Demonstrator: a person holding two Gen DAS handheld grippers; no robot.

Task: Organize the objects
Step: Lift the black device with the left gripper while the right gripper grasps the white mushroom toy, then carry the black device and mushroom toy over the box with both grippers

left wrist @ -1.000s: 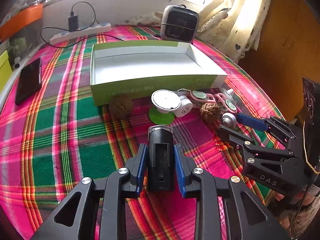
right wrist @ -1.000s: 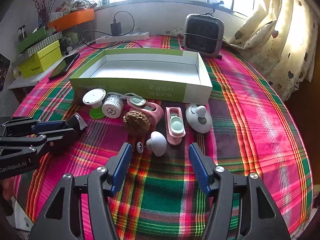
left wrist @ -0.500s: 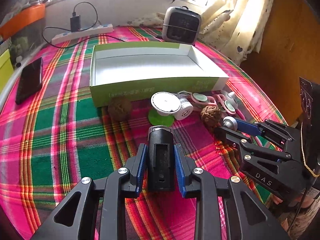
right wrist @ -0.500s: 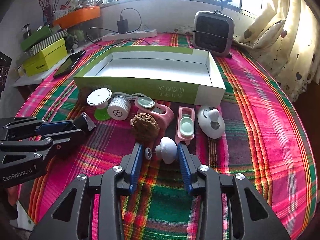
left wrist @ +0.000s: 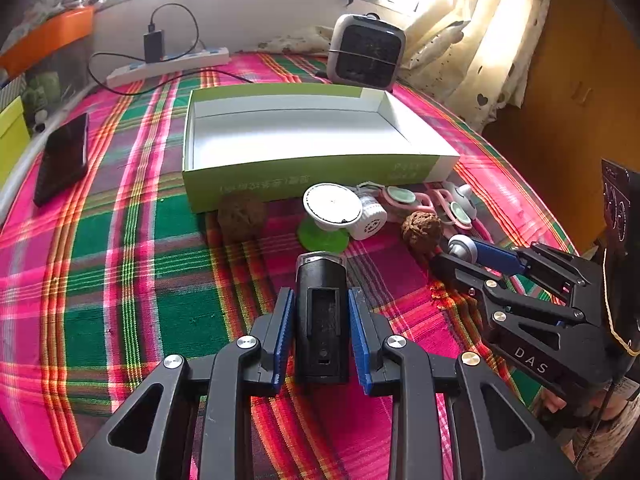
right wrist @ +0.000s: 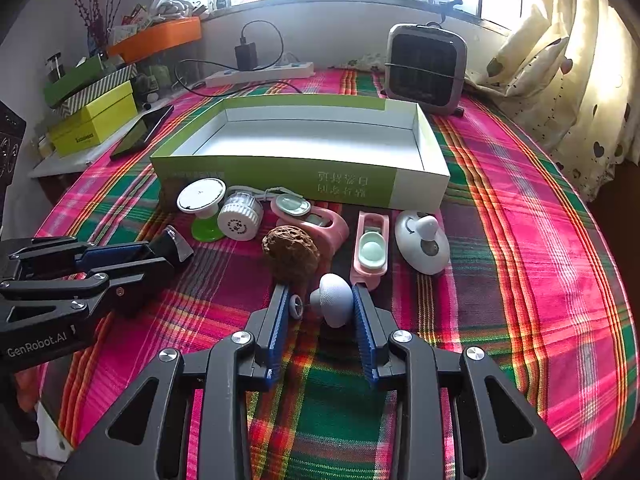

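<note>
At six o'clock of the empty box (right wrist: 224,165) on the surface (right wrist: 520,240), the rounded white knob (right wrist: 334,298) may squirt free because the right claw (right wrist: 322,312) has just narrowed onto it, while the left claw (left wrist: 321,322) pinches a black case (left wrist: 321,312).
</note>
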